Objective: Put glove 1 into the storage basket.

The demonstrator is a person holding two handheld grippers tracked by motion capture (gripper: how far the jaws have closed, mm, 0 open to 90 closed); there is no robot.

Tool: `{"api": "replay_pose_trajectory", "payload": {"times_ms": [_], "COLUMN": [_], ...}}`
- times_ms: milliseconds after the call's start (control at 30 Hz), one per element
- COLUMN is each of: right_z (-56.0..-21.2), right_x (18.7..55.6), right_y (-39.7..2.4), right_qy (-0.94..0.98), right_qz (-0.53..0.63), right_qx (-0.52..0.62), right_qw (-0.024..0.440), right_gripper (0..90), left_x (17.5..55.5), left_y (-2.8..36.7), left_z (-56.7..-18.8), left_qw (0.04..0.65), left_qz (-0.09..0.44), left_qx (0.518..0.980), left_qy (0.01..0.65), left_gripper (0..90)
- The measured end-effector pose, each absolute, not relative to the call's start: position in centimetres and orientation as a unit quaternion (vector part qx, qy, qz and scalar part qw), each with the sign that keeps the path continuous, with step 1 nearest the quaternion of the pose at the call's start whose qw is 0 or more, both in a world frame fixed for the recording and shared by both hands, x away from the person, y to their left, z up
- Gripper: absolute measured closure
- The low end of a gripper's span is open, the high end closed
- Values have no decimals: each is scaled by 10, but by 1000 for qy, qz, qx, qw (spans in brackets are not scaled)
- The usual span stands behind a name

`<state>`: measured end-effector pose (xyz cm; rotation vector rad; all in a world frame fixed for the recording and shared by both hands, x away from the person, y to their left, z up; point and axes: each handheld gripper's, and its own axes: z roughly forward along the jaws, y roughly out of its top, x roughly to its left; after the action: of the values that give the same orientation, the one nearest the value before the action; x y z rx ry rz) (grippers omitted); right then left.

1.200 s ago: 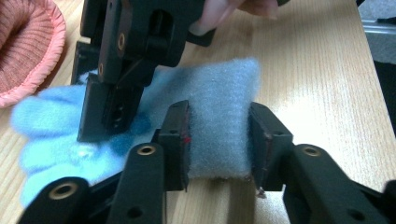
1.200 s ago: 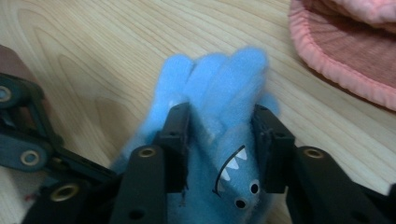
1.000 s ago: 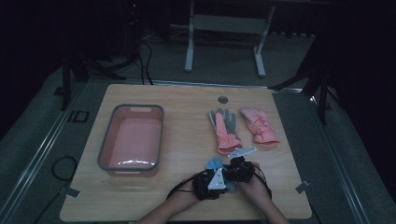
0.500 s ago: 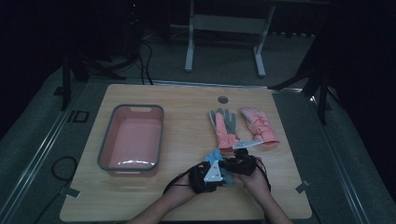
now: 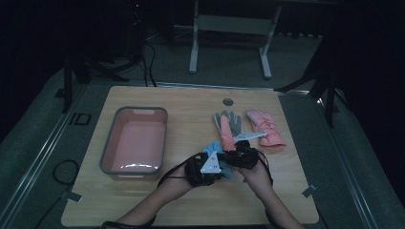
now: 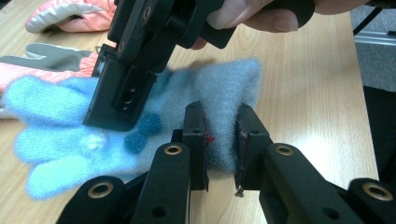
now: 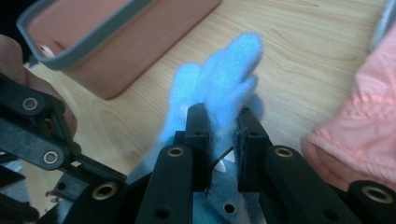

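Grip matters now: both my grippers [image 5: 220, 164] clench the blue glove [image 6: 140, 126], center frame; I should lift evenly.

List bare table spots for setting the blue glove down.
Free: the strip between the pink tub and the grey glove, the far edge around the table's hole, and the near-right corner. Crowded: the right side, by the pink glove.

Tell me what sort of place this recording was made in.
Probably a lab or studio set up for recording handling work, not a home. A lone wooden table stands on grey flooring in a darkened room, a metal stand rises behind it, and cables trail over the floor beside it.
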<state>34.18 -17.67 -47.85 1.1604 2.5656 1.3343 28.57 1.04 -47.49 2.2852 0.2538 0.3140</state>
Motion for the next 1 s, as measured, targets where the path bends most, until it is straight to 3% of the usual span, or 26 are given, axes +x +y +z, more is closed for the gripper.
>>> {"api": "replay_pose_trajectory", "payload": {"times_ms": [500,1000], "right_z": [-435,-410], "right_x": [356,378], "right_y": [-145,-93], "right_qy": [815,819], "right_qz": [460,473], "right_qx": [348,323], "right_qw": [44,21], "right_gripper": [786,785], "left_x": [299,308], "left_y": [42,93], "left_z": [-435,-415], "left_qw": [392,383], "left_qz": [161,182], "left_qx": [898,895], "left_qy": [114,140], "left_gripper": [781,782]}}
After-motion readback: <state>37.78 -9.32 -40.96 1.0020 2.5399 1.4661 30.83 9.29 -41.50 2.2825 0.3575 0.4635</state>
